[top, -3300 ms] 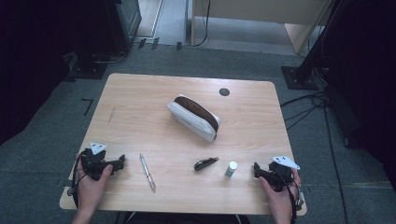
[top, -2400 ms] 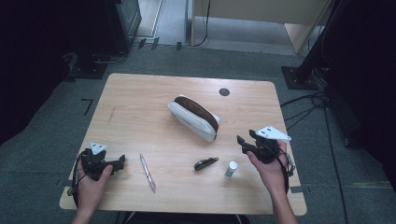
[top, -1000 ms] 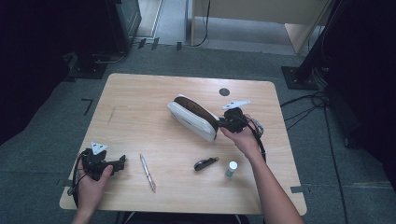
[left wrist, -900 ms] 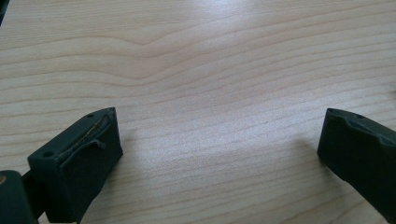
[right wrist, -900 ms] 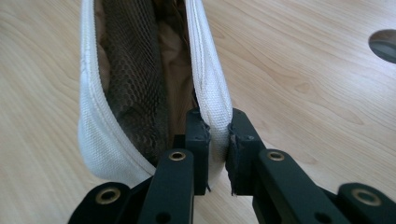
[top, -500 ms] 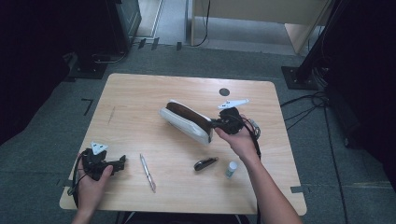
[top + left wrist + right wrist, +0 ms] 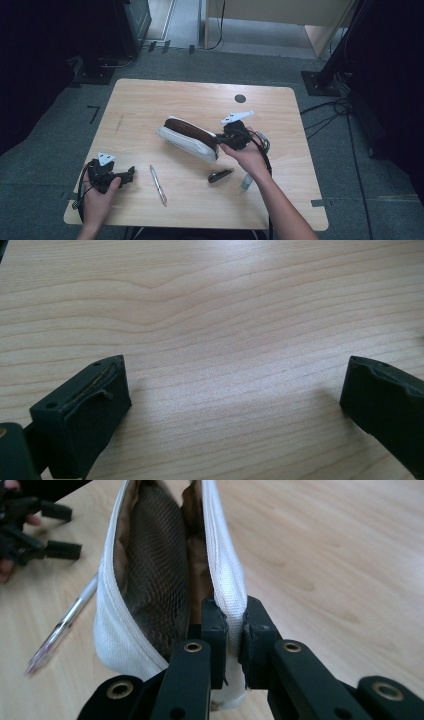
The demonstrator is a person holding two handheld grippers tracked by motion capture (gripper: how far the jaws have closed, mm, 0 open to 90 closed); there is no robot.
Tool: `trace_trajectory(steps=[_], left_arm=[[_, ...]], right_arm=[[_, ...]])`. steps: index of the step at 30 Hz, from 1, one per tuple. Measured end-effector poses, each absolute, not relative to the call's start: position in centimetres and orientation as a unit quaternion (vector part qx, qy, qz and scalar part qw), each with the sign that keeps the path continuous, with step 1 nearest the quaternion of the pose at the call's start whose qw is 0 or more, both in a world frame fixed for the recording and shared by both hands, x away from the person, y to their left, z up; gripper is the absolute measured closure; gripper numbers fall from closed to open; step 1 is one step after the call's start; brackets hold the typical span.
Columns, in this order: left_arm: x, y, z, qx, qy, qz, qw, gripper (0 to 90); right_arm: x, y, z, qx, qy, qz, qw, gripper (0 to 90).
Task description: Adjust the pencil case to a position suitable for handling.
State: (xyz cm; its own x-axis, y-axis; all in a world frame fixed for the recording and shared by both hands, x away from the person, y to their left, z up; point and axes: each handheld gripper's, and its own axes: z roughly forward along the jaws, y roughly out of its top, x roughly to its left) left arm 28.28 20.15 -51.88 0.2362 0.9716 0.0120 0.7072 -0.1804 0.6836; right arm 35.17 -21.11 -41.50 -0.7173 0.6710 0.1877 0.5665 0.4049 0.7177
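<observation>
Right now the right tongs [image 7: 231,630] pinch only one rim of the open white pencil pouch [image 7: 150,580]; that thin fabric could slip free. Left tongs [image 7: 131,173] sit released over the bench [image 7: 150,100], so nothing steadies it.

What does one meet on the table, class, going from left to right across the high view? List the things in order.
Left gripper → pen → white pouch → dark clip-like thing → small bottle.
</observation>
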Motion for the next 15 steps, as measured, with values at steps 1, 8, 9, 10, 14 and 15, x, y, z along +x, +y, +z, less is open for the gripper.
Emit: trace_trajectory(steps=[1, 8, 9, 10, 14, 15], left_arm=[[28.3, 20.1, -51.9, 0.733, 0.573, 0.231, 0.285, 0.0], [28.3, 20.1, -51.9, 0.733, 0.573, 0.231, 0.285, 0.0], [28.3, 20.1, -51.9, 0.733, 0.573, 0.231, 0.285, 0.0], [28.3, 20.1, -51.9, 0.733, 0.573, 0.231, 0.285, 0.0], [28.3, 20.1, -51.9, 0.733, 0.573, 0.231, 0.285, 0.0], [28.3, 20.1, -51.9, 0.733, 0.573, 0.231, 0.285, 0.0]], right_arm=[[35.1, -21.2, -41.6, 0.369, 0.837, 0.399, 0.059, 82.6], [34.9, -21.7, -42.2, 0.366, 0.848, 0.380, 0.052, 76.5], [35.0, -21.8, -42.4, 0.364, 0.850, 0.378, 0.050, 75.6], [35.0, -21.9, -42.5, 0.365, 0.851, 0.375, 0.049, 74.9], [35.1, -22.2, -43.0, 0.368, 0.851, 0.372, 0.042, 70.8], [35.1, -22.2, -43.0, 0.368, 0.851, 0.372, 0.042, 70.8]])
